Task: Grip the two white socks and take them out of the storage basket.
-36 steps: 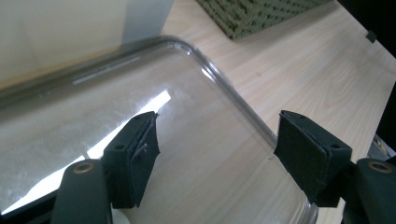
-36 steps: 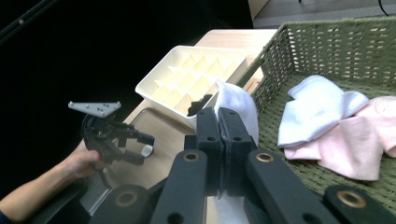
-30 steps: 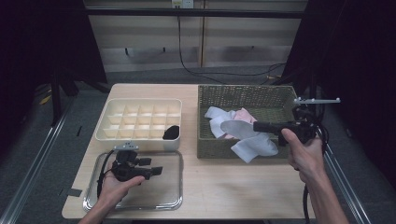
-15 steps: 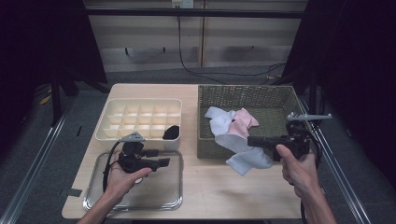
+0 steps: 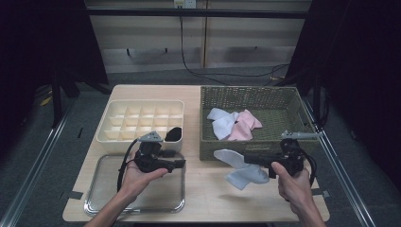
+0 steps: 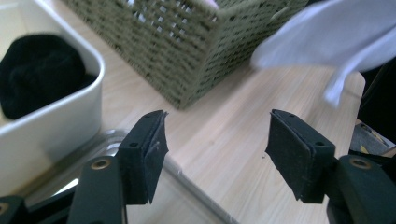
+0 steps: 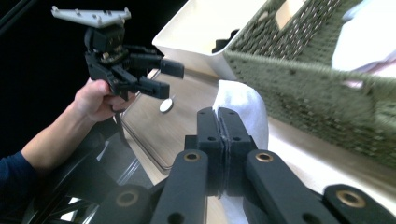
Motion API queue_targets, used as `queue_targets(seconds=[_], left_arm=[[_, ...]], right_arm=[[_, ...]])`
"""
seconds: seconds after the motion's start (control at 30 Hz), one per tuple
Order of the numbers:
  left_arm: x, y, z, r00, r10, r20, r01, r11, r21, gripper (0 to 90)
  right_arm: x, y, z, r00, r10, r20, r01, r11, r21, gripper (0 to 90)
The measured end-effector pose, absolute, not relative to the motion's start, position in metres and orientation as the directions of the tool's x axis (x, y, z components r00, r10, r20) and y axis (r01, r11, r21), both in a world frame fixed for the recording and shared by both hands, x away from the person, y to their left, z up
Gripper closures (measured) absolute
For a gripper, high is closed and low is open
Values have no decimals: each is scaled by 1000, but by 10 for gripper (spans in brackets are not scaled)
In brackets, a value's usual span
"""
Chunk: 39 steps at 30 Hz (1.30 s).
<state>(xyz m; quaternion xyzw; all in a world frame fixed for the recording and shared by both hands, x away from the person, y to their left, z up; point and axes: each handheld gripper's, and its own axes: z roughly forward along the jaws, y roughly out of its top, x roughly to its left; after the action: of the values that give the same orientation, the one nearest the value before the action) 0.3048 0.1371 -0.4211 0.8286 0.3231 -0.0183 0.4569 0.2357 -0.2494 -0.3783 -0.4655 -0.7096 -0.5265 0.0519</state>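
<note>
Over the last second the right gripper point(image 5: 247, 159) has drawn back from over the wicker basket point(image 5: 250, 142) toward six o'clock and now hangs above the bare desk point(image 5: 208, 189), carrying the white sock point(image 5: 243, 172) clear of the basket's near wall. The left gripper point(image 5: 178, 162) has risen off the metal tray point(image 5: 101, 201) and swung toward three o'clock, its jaws spread.

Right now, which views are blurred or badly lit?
High view: surroundings dark, table evenly lit. Left gripper view: white sock smeared and overbright, wicker basket soft. Right gripper view: basket wall blurred, background black behind the left gripper, right gripper sharp.
</note>
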Motion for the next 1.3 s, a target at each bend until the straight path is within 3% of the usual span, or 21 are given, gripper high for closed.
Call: queue_targets(seconds=[0.4,0.83,1.03,1.07,1.13,1.2,1.3], left_arm=[[303,107,-435,812,467,-349,548,-407,731,335],[298,74,-469,821,430,-375,558,-471,683,370],[308,71,-481,808,445,-386,575,-457,679,444],[309,72,-482,810,436,-391,573,-448,687,520],[309,72,-482,815,429,-389,567,-454,687,537],[308,71,-482,824,409,-393,558,-466,687,637],[307,68,-485,833,390,-393,548,-483,683,708]], right_arm=[[230,-228,-411,-565,556,610,751,42,659,884],[233,-222,-440,-537,559,632,787,63,613,883],[233,-225,-442,-534,550,643,791,56,609,883],[234,-224,-443,-541,545,641,787,60,614,883],[234,-223,-444,-537,546,643,791,61,609,882],[235,-222,-446,-537,545,645,793,66,605,882],[237,-221,-447,-539,544,643,793,71,605,881]])
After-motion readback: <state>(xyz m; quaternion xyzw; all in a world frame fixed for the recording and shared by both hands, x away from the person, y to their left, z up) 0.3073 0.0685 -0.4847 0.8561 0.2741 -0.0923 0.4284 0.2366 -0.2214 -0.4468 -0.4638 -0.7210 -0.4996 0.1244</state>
